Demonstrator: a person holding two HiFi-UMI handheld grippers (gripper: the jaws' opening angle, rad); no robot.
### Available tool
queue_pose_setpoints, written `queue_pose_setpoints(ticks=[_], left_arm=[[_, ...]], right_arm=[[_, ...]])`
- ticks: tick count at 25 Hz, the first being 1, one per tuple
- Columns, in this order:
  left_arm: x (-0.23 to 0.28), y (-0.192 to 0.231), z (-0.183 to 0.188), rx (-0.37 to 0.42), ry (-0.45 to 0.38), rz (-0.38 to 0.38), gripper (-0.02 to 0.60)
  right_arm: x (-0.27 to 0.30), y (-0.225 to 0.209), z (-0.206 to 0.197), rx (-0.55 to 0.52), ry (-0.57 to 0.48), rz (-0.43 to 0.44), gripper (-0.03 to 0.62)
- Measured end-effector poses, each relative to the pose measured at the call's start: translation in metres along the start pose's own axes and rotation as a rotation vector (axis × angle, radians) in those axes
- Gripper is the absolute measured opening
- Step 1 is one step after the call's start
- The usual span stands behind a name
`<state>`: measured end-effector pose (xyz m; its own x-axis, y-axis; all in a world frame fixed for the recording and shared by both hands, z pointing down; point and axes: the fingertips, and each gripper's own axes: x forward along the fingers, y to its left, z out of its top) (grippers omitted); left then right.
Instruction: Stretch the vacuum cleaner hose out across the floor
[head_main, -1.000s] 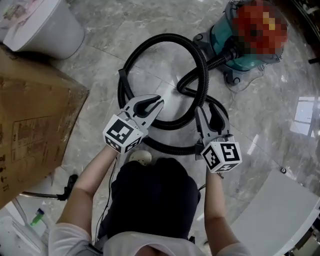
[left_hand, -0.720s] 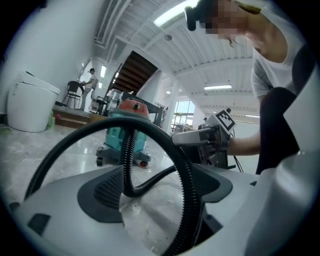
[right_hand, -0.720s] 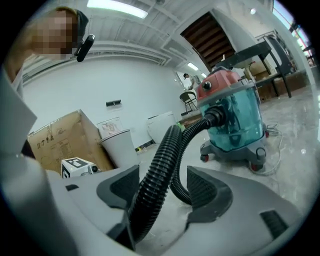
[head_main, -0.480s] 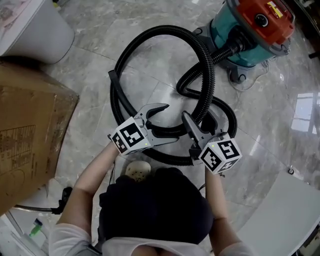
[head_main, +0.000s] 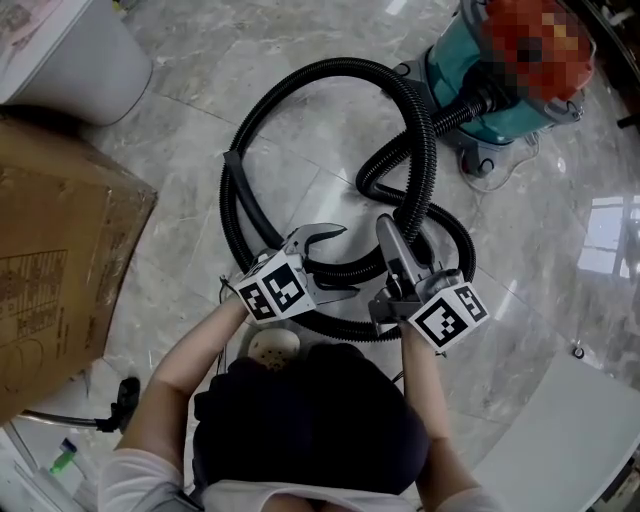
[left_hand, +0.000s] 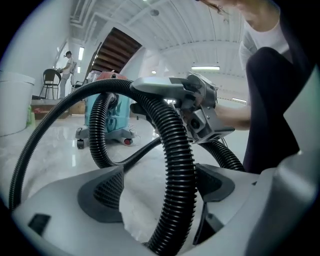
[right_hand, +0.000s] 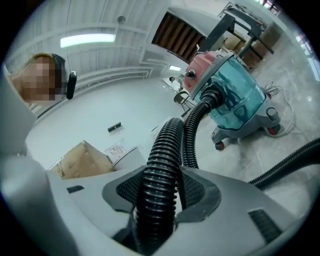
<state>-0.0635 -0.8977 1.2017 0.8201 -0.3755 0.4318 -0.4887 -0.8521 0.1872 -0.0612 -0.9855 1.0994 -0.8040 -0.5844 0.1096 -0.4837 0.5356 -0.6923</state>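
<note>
The hose (head_main: 330, 72) lies coiled on the marble floor (head_main: 170, 150) in crossed loops, one end plugged into the teal vacuum cleaner (head_main: 470, 95). R gripper (head_main: 396, 252) is clamped tight on one hose section, pads pressing both sides. L gripper (head_main: 336, 258) has its jaws wide apart w/ another section running between them, nearer one pad, not squeezed.

Risks, as I judge them:
- Pulling w/ the loops crossed could cinch them into a kink instead of straightening.
- The canister sits on wheels, so it may roll toward the person rather than let the hose pay out.
- The unclamped L side could slip off the ribs.
- The cardboard box (head_main: 60, 250) limits room on the L.
</note>
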Motion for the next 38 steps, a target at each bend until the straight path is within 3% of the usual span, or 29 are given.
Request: queue_pose_setpoints(ticks=[5, 9, 10, 12, 13, 17, 25, 33, 38], left_arm=[[0.011, -0.002, 0.003, 0.004, -0.005, -0.023, 0.448], [0.022, -0.011, 0.005, 0.086, 0.026, -0.054, 0.443], [0.024, -0.015, 0.007, 0.111, 0.023, -0.065, 0.405], [0.027, -0.024, 0.013, 0.13, -0.003, -0.083, 0.22], [0.027, -0.026, 0.016, 0.12, -0.022, -0.087, 0.163], [0.025, -0.026, 0.024, 0.071, -0.066, -0.111, 0.156], [0.0, -0.021, 0.069, 0.004, -0.056, -0.163, 0.152], [-0.067, -0.04, 0.174, -0.058, -0.009, -0.186, 0.152], [-0.12, -0.064, 0.252, -0.142, -0.014, -0.194, 0.15]], right_arm=[[0.002, 0.002, 0.011, 0.066, -0.037, 0.018, 0.187], [0.004, 0.004, 0.02, 0.103, -0.063, 0.038, 0.186], [0.004, 0.005, 0.023, 0.099, -0.067, 0.041, 0.186], [0.005, 0.007, 0.029, 0.08, -0.071, 0.049, 0.186], [0.007, 0.008, 0.031, 0.064, -0.068, 0.053, 0.186], [0.012, 0.011, 0.037, 0.029, -0.043, 0.062, 0.186], [0.025, 0.034, 0.075, 0.055, -0.017, 0.045, 0.186], [0.039, 0.125, 0.152, 0.113, -0.002, 0.004, 0.186], [0.039, 0.198, 0.204, 0.102, 0.046, -0.023, 0.186]])
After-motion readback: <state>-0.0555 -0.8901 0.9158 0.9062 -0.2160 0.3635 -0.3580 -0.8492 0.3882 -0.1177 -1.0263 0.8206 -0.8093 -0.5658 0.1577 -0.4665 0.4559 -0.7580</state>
